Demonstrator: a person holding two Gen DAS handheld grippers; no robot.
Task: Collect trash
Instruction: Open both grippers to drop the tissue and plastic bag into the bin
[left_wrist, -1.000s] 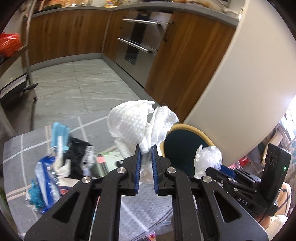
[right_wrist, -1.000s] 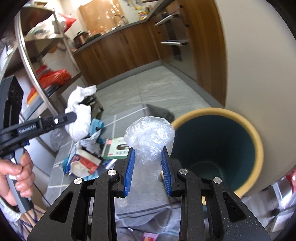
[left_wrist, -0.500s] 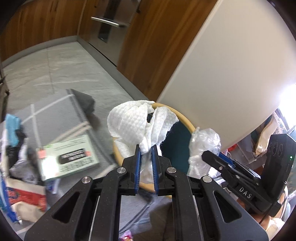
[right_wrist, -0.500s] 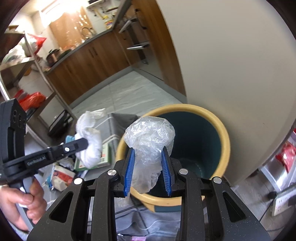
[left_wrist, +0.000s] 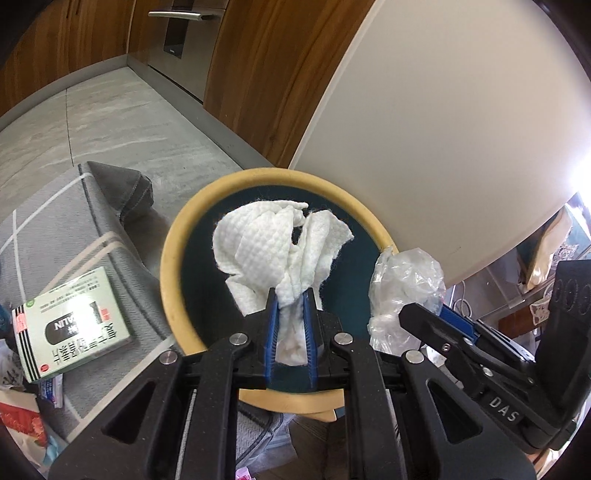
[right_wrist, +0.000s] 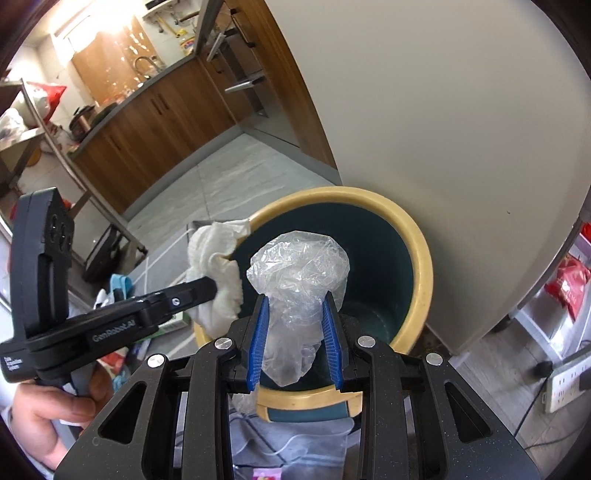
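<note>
Left claw (left_wrist: 289, 325) pinched on a crumpled paper towel (left_wrist: 273, 243), right claw (right_wrist: 295, 332) on a bunched plastic bag (right_wrist: 299, 273): both light, soft, compressible, best gripped at the gathered waist. Held above the mouth of the yellow-rimmed bin (right_wrist: 421, 258). Versus one second ago: carried from over the floor litter to directly over the bin.
</note>
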